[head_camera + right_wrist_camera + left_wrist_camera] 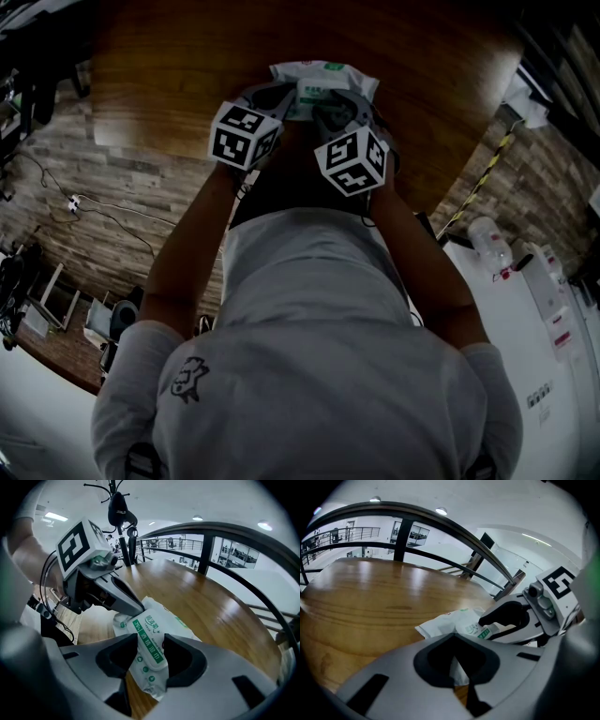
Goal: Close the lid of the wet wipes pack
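Round wooden table (178, 66) under a dark curved railing (440, 522), bright white hall behind. Flat on the wood near the table's edge: white-and-green wet wipes pack (323, 77), with both grippers on it. Left gripper (457, 667) with jaws nearly together, nipping a thin white edge of the pack. Right gripper (150, 651) with jaws either side of the pack's near end, pressed against it, the labelled lid (147, 641) between them. Lid lying flat on the pack, seemingly down, though hard to say whether sealed. Both grippers close together, just above a grey shirt (309, 309).
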Tool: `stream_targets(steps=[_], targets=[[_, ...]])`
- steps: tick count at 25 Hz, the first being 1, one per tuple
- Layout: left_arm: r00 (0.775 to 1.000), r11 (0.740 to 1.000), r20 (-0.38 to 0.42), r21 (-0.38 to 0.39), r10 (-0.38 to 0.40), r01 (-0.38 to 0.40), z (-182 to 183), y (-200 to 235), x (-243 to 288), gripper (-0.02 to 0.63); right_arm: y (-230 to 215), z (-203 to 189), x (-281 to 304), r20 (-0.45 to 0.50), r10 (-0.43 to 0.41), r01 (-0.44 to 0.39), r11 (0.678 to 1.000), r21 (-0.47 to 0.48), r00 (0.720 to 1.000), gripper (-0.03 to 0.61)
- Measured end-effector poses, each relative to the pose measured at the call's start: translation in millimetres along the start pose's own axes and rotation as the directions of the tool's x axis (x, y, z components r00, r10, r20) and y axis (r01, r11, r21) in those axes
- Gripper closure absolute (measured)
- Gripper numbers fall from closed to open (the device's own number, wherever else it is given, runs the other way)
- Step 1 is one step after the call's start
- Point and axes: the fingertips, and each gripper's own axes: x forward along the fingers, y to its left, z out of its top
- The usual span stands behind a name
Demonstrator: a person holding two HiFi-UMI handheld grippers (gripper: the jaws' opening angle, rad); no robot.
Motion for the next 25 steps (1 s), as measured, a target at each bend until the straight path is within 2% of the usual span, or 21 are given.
stream_targets(steps=[4,12,18,25], targets=[[1.000,1.000,0.005,-0.003,-0.001,0.001,0.1,-0.2,0.9,0.601,-1.8,0.3,0.5,-0.005,-0.004,0.004,0.999,0.044,1.000,0.388],[1.000,1.000,0.009,0.001,0.002,-0.002,1.0,-0.9,0.5,0.601,-0.9,-0.1,0.5,0.017,-0.083,0.084,0.995,-0.055,0.996,0.388],[1.000,1.000,0.012,0.009,0.016,-0.016,0.3,0.3,0.4,0.601,-0.2,-0.3,2.3,0.062,-0.119,0.123,0.989,-0.077,0.991,0.388],[0.998,0.999,0.028,0.015,0.052,-0.053,2.8,-2.9,-5.7,0.601,0.9,-0.7,-4.3,0.076,-0.076,0.080,0.995,-0.053,0.994,0.390]])
